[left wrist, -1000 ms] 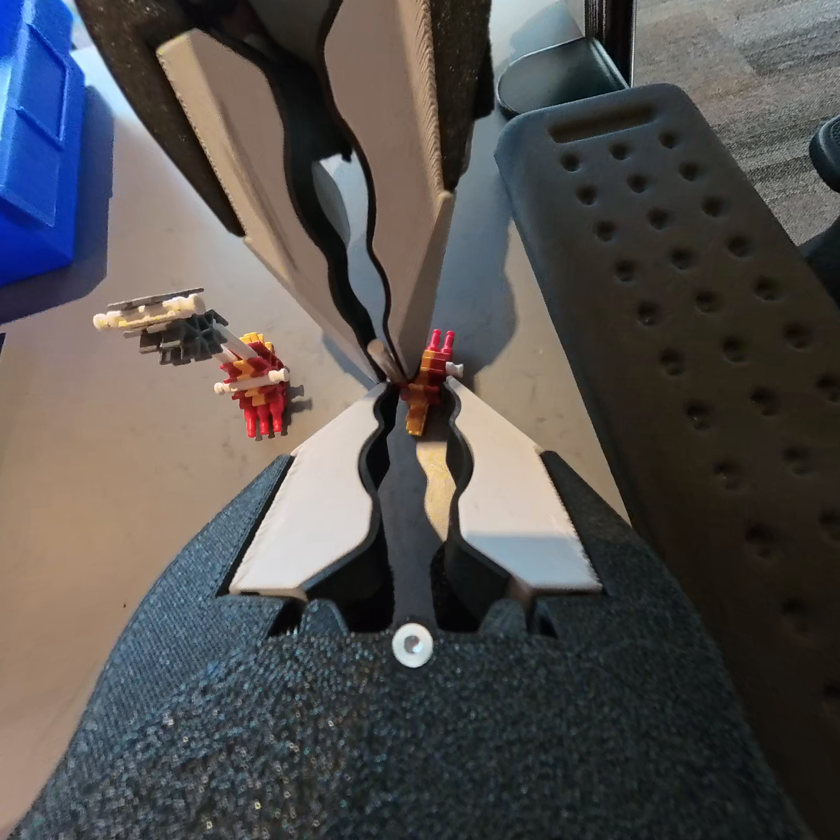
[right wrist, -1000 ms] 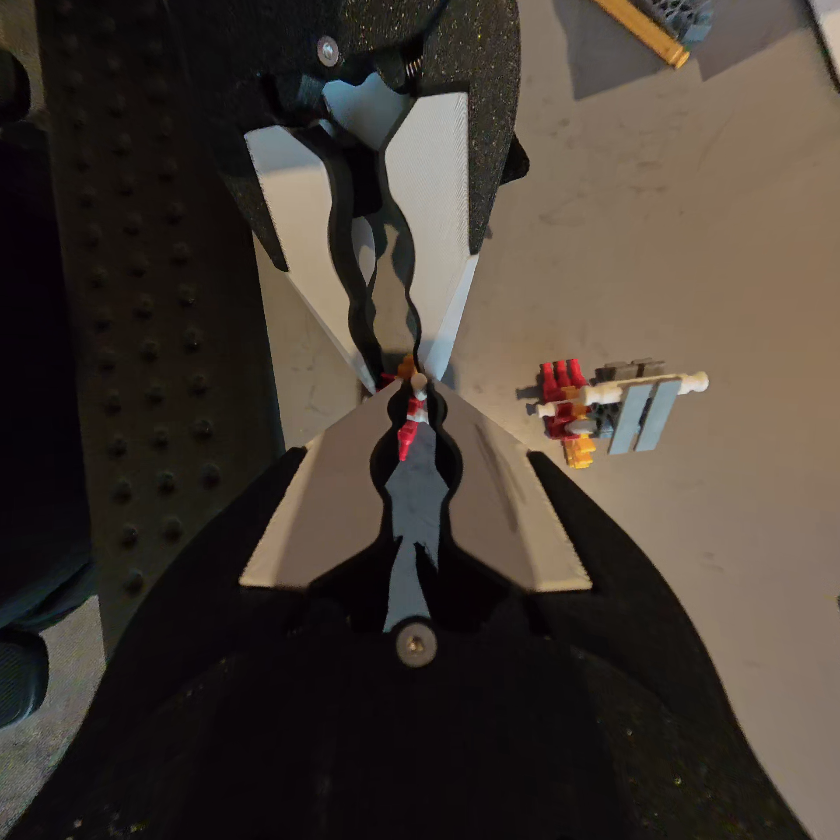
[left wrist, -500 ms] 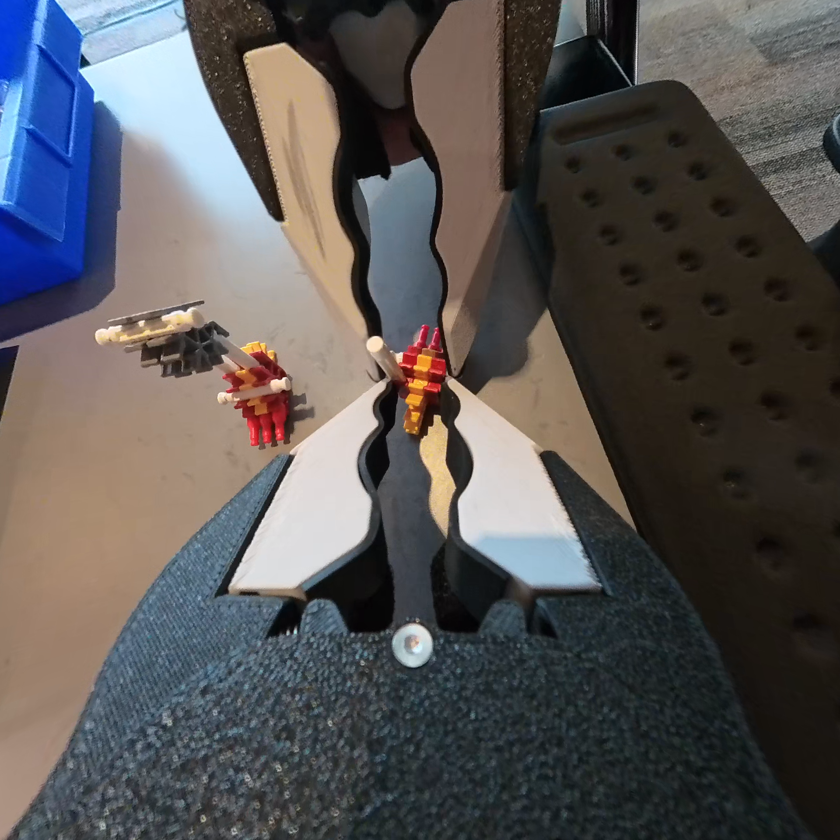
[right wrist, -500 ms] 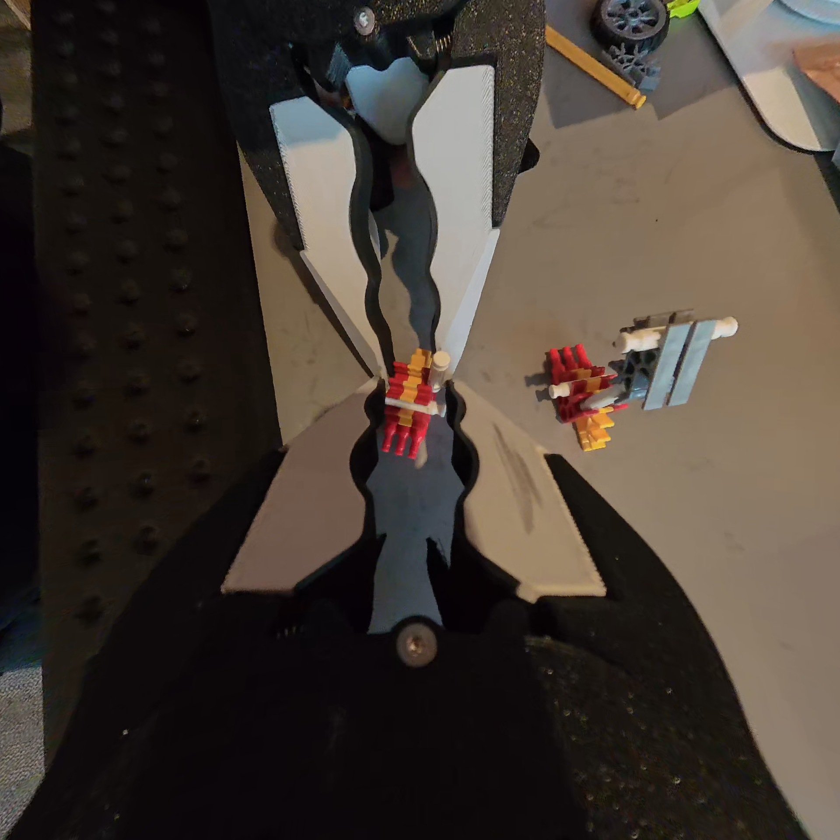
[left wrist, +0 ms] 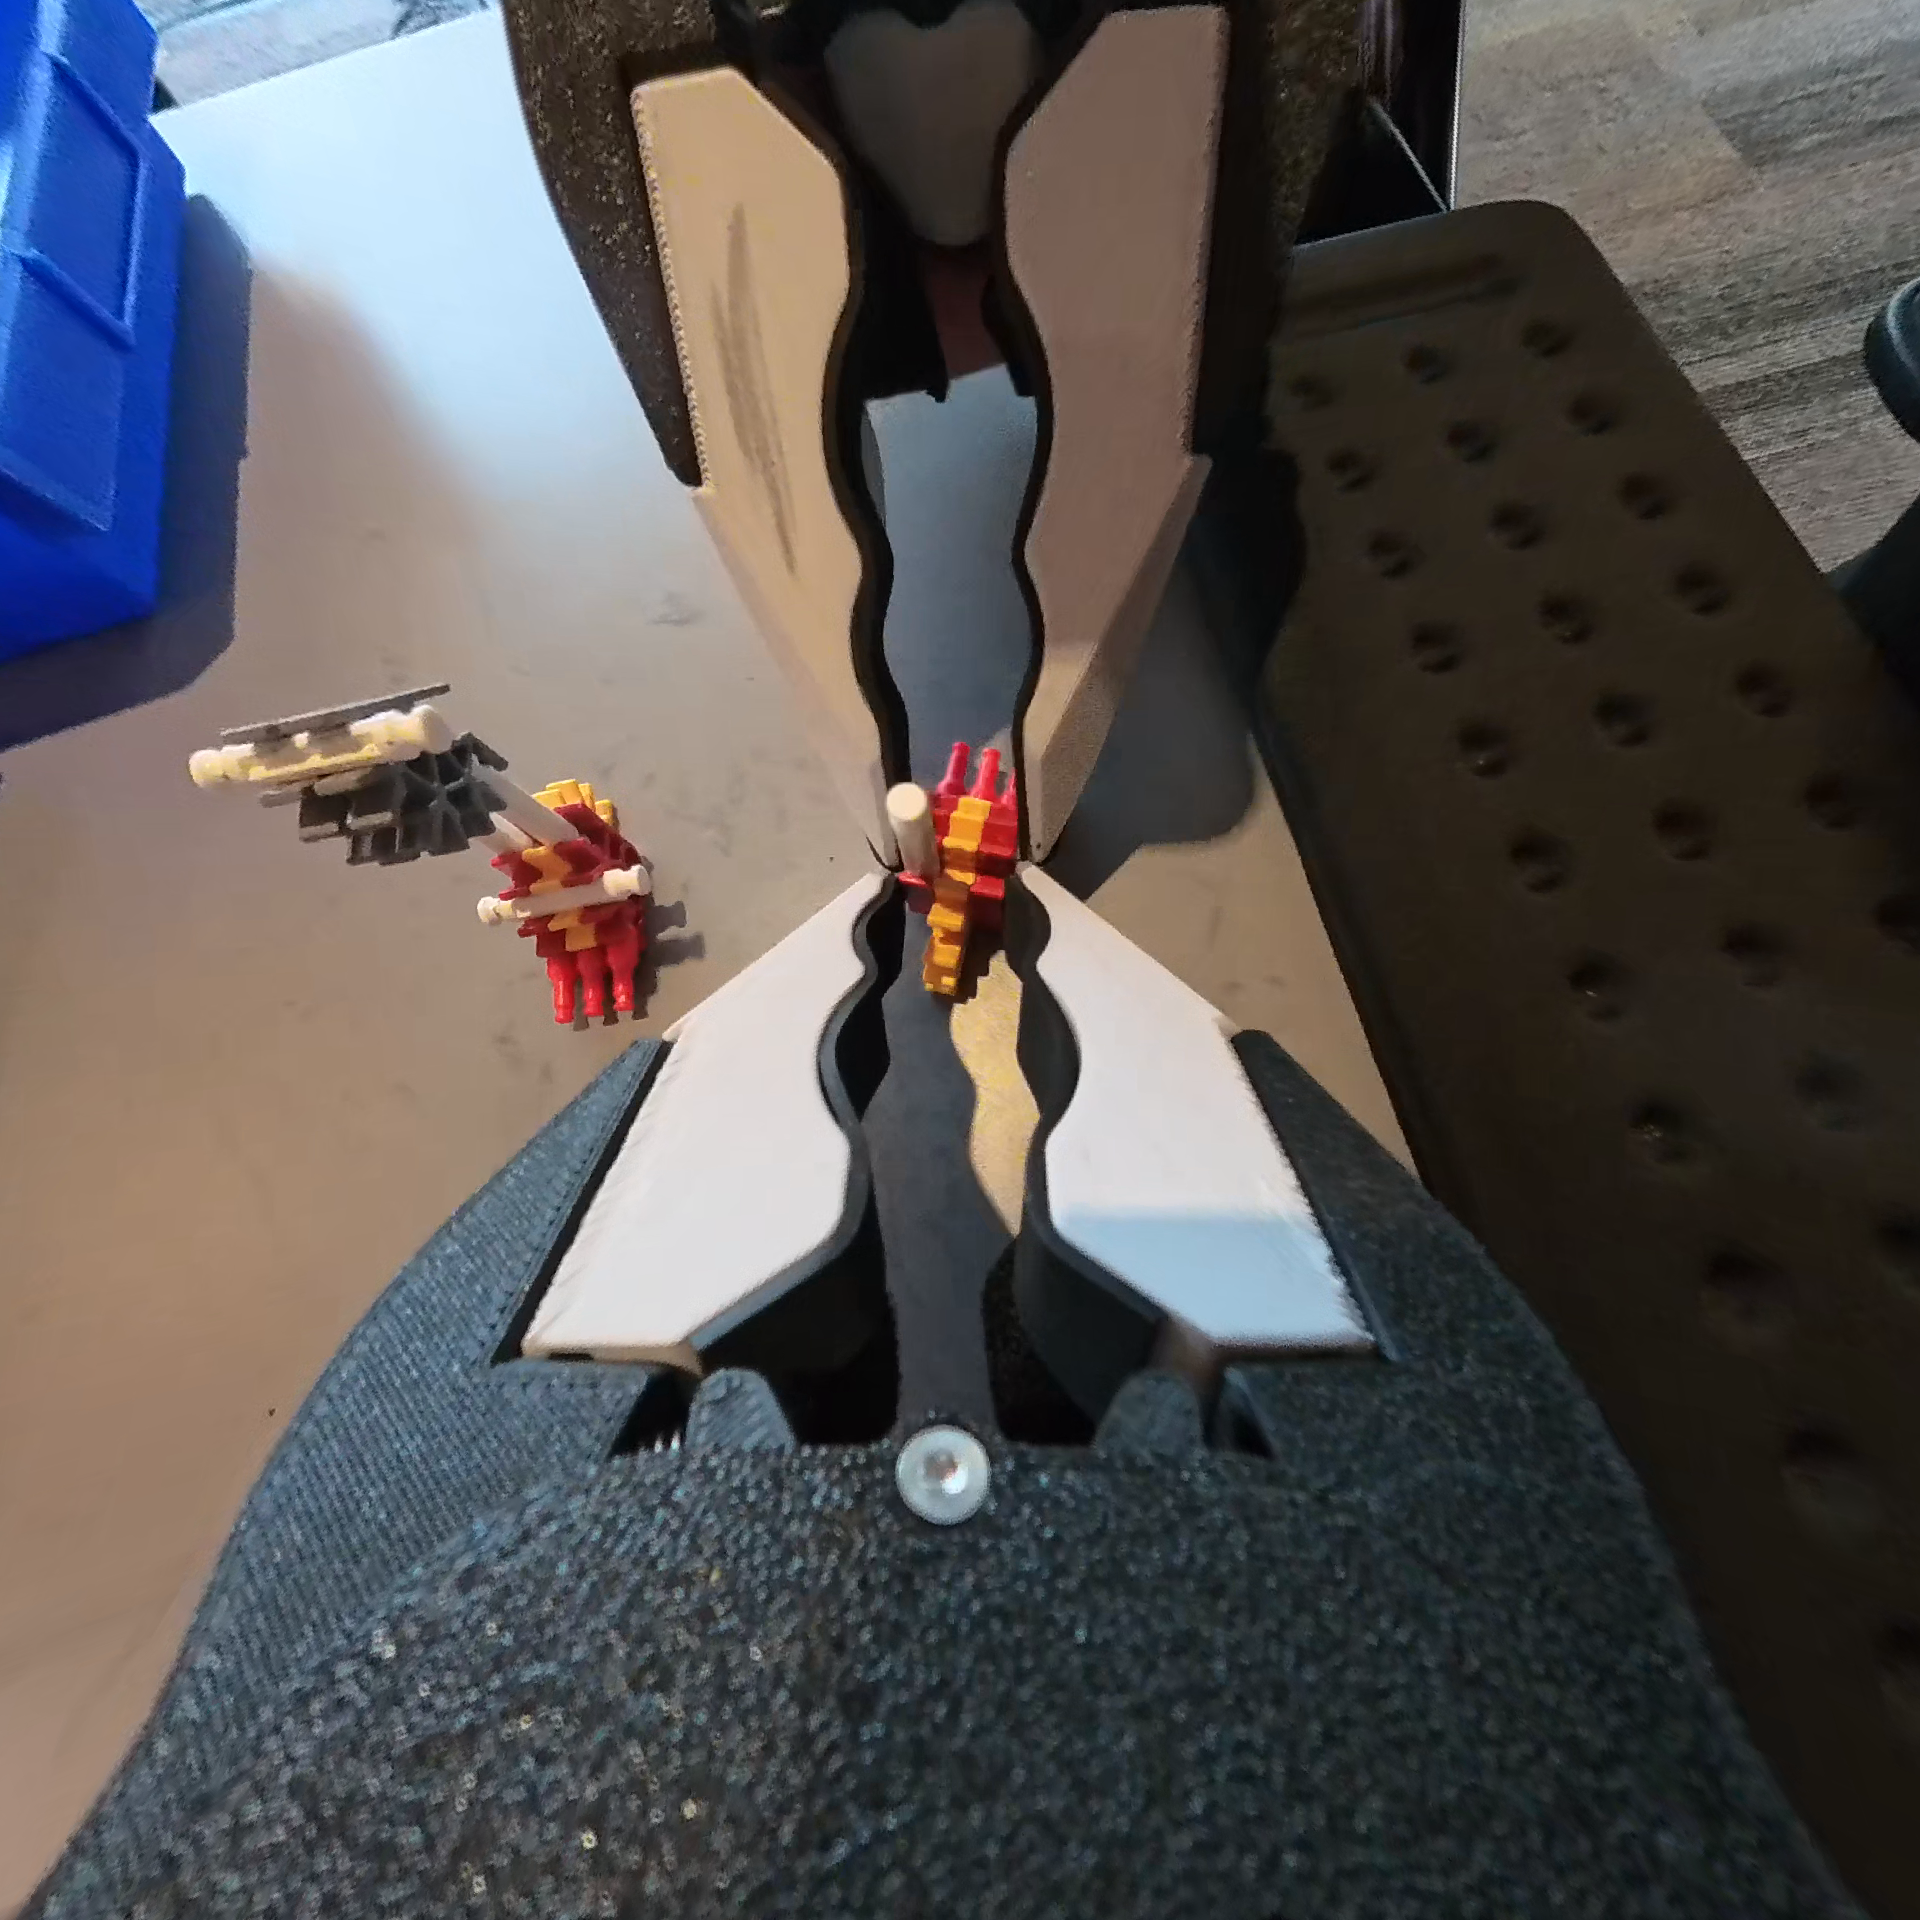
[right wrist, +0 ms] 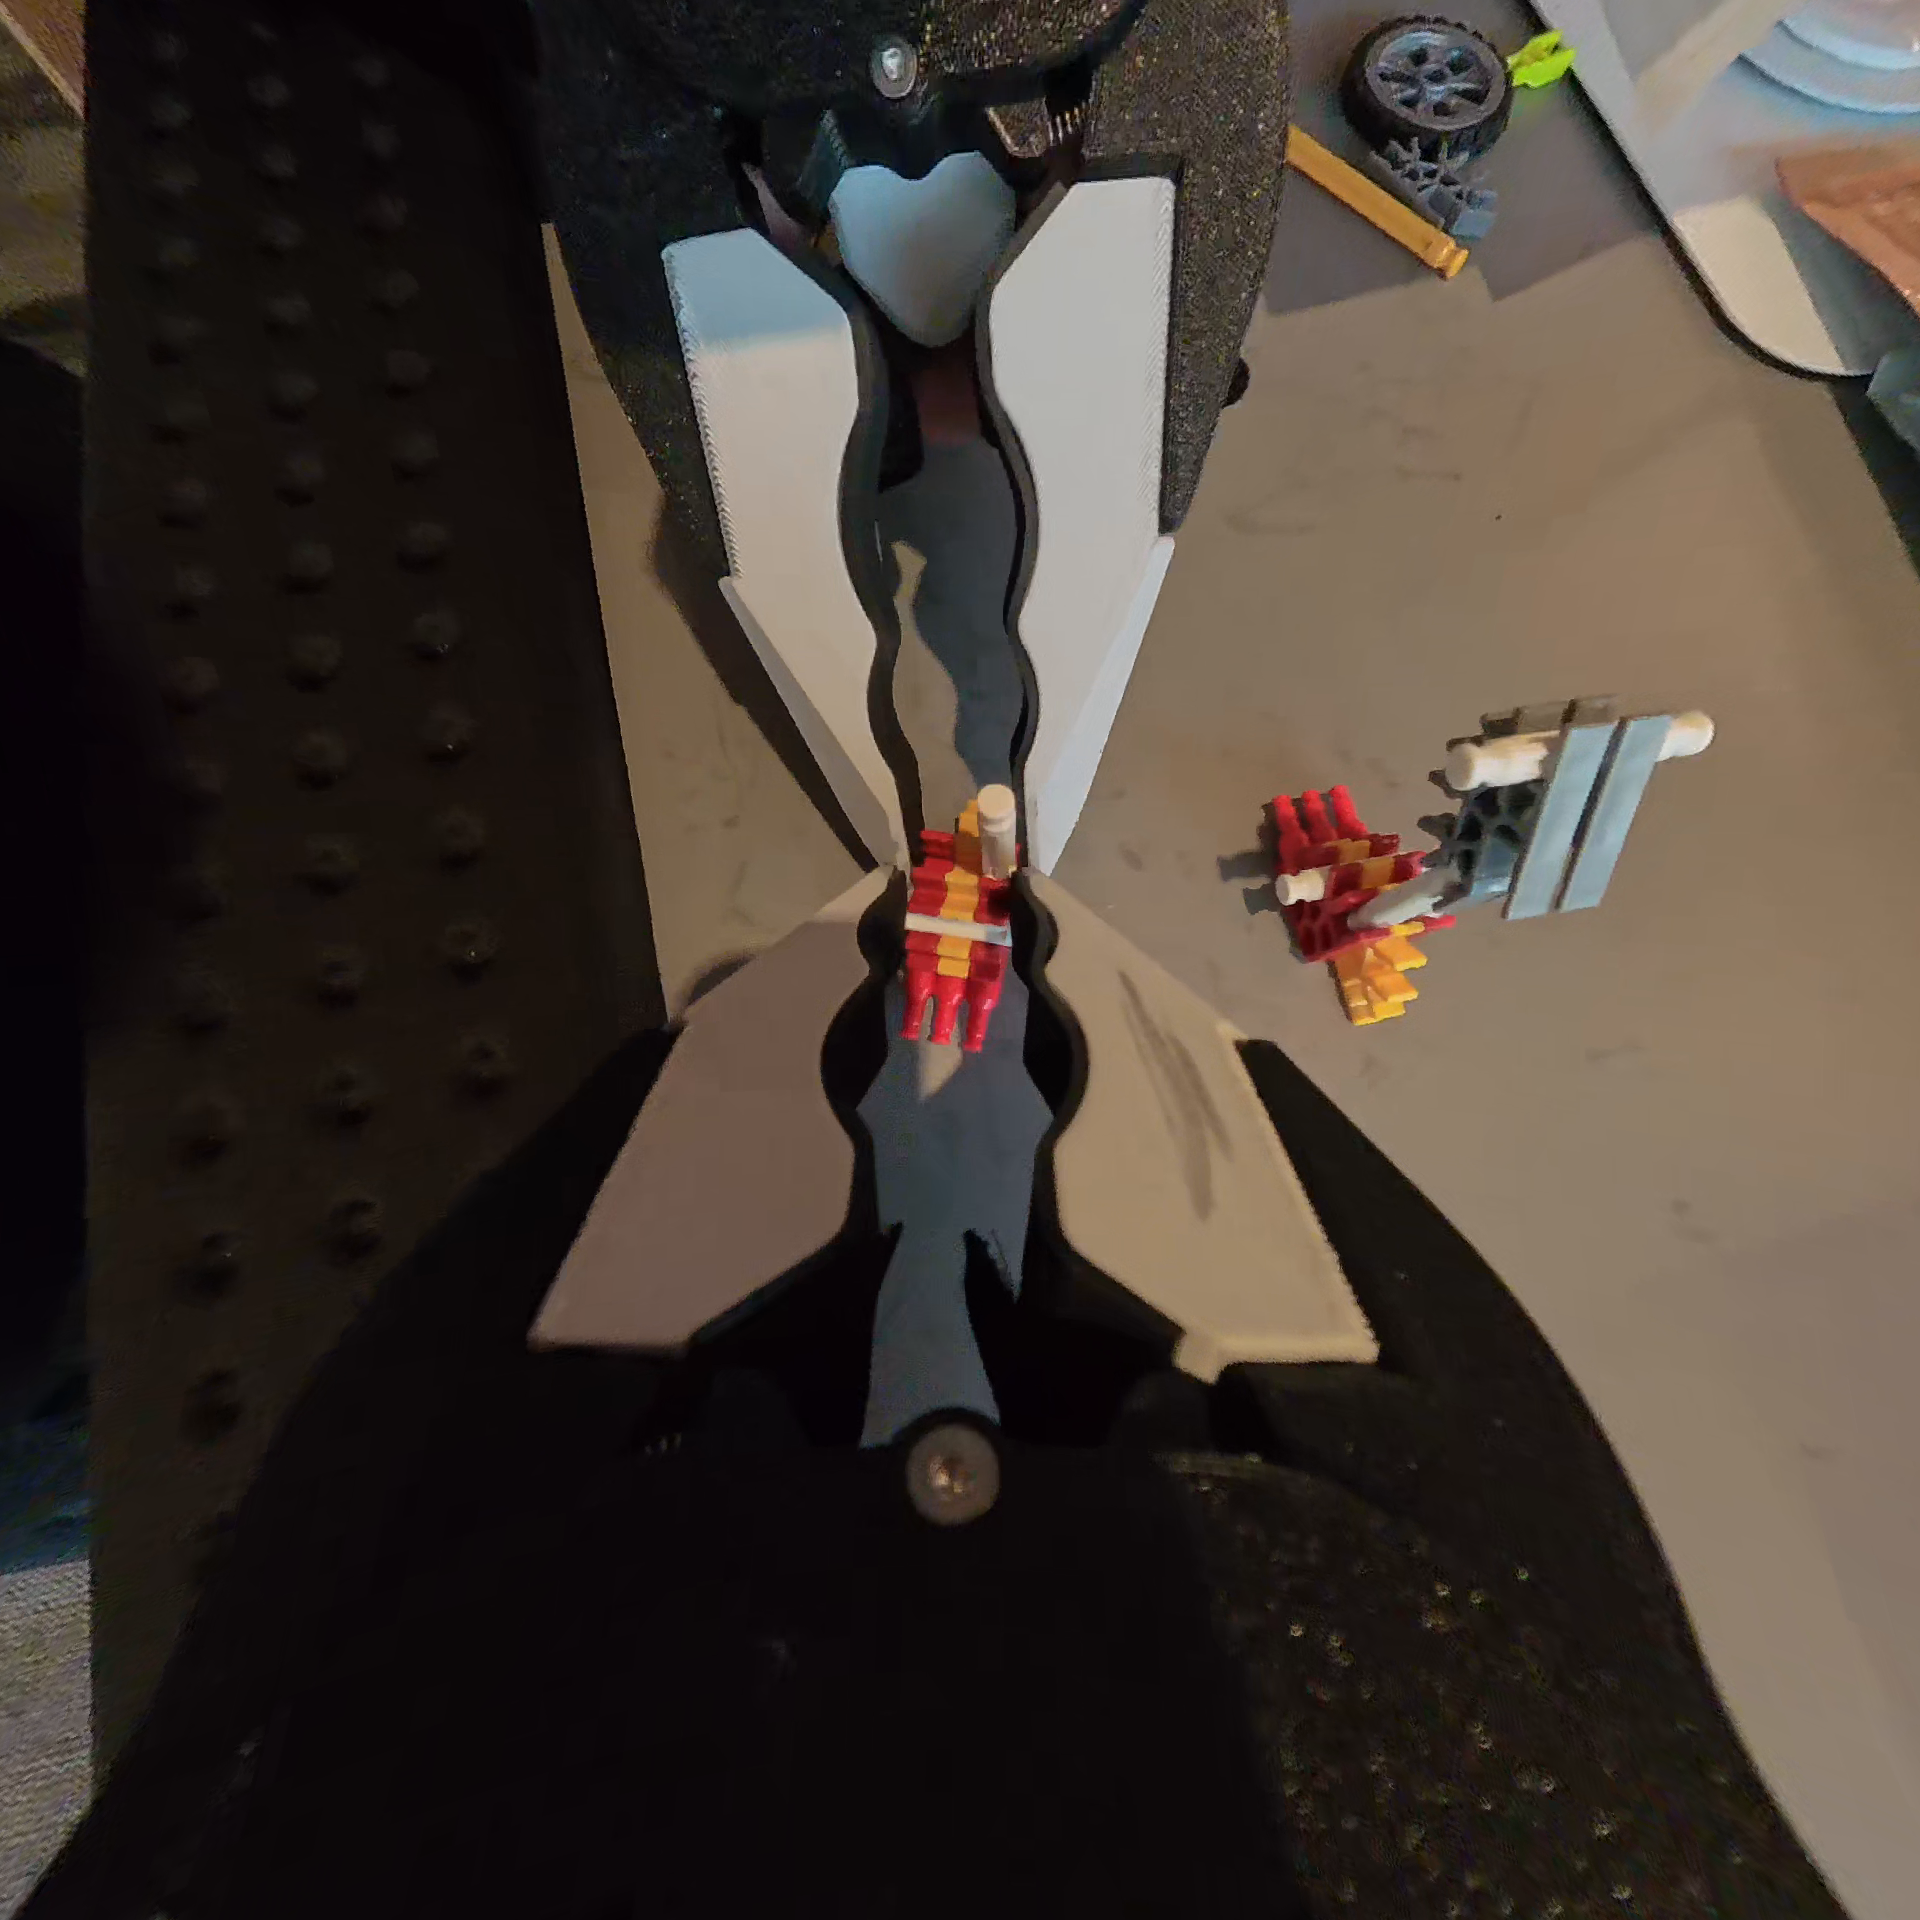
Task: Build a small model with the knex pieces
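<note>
The two grippers met tip to tip over the table, close to its edge where a black perforated chair seat butted against it. Between them was a small stack of red and yellow connector pieces with a short white rod standing up from it.

The left gripper had its jaws drawn narrow, the tips pressed on either side of the stack. The right gripper was likewise narrow and gripped the same stack from the opposite end. In the right wrist view the stack's red prongs pointed back toward that gripper, and the white rod stood at the far end between the left gripper's tips. Whether the stack rested on the table or hung just above it could not be told.

A second assembly lay on the table, well apart from the grippers and further in from that edge: a red and yellow cluster joined by white rods to a dark grey connector and flat grey plates. The right wrist view showed it too.

A blue bin sat on the table beyond the second assembly. In the right wrist view, past the left gripper, lay a black toy wheel, a yellow rod and a small grey connector.
</note>
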A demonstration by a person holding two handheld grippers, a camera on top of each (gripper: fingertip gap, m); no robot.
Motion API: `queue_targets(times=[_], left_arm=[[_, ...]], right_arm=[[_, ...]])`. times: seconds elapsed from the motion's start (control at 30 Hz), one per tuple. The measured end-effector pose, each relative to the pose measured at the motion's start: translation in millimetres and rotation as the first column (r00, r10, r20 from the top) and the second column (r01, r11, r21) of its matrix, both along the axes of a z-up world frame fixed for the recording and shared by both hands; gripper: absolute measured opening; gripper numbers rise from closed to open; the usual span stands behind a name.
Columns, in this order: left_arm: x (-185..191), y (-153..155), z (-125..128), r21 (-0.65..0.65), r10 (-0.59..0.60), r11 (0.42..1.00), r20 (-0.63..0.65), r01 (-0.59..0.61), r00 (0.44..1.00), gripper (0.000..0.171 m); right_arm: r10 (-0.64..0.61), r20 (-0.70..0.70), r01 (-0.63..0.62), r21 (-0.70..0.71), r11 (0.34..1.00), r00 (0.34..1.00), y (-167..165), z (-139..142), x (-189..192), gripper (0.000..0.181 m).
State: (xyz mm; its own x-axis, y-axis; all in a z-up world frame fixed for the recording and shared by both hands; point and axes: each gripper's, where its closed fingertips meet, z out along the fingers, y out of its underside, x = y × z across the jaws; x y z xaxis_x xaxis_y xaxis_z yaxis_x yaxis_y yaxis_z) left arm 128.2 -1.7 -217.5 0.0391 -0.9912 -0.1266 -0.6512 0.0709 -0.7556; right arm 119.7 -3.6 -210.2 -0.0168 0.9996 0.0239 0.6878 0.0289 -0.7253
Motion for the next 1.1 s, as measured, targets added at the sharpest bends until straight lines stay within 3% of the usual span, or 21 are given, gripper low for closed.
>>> queue_targets(times=[0.13, 0.23, 0.3, 0.37, 0.5, 0.63, 0.87, 1.07, 1.1], left_arm=[[0.8, 4.0, 0.3, 0.015, 0.023, 1.0, -0.004, -0.023, 1.0, 0.019], [-4.6, 3.0, 1.3, 0.012, 0.04, 0.999, -0.025, -0.039, 0.999, 0.046], [-16.1, 3.4, 8.0, 0.029, 0.056, 0.998, -0.046, -0.055, 0.997, 0.051], [-39.2, 2.4, 20.5, 0.044, 0.088, 0.995, -0.08, -0.085, 0.993, 0.057], [-119.2, 3.4, 46.9, 0.098, 0.251, 0.966, -0.162, -0.237, 0.954, 0.047], [-183.9, -4.0, 44.7, 0.058, 0.386, 0.922, -0.218, -0.383, 0.896, 0.041], [-166.2, -30.1, -1.8, -0.026, 0.281, 0.952, -0.32, -0.305, 0.905, 0.041], [-163.2, -32.5, -9.4, -0.064, 0.267, 0.951, -0.321, -0.302, 0.909, 0.039], [-164.2, -32.5, -8.7, -0.057, 0.267, 0.952, -0.319, -0.3, 0.909, 0.031]], right_arm=[[-0.028, 0.0, 0.028, 0.018, 0.999, 1.0, 5.5, 0.5, 2.1, 0.02], [-0.025, -0.016, 0.026, 0.014, 1.0, 1.0, 3.8, -0.2, 1.5, 0.022], [-0.032, -0.031, 0.032, 0.009, 0.999, 0.999, 4.6, 1.3, 0.9, 0.023], [-0.042, -0.033, 0.043, 0.011, 0.999, 0.999, 6.4, 3.5, 2.9, 0.026], [-0.061, -0.042, 0.062, 0.024, 0.998, 0.997, 10.2, 9.1, 9.5, 0.031], [-0.079, -0.049, 0.081, 0.042, 0.996, 0.996, 11.8, 10.9, 15.6, 0.031], [-0.106, -0.043, 0.108, 0.041, 0.993, 0.993, 2.0, 3.1, 17.9, 0.029], [-0.113, -0.072, 0.116, 0.041, 0.992, 0.991, -2.2, 12.0, 21.9, 0.028], [-0.115, -0.077, 0.118, 0.044, 0.992, 0.99, -1.5, 13.1, 22.7, 0.028]])
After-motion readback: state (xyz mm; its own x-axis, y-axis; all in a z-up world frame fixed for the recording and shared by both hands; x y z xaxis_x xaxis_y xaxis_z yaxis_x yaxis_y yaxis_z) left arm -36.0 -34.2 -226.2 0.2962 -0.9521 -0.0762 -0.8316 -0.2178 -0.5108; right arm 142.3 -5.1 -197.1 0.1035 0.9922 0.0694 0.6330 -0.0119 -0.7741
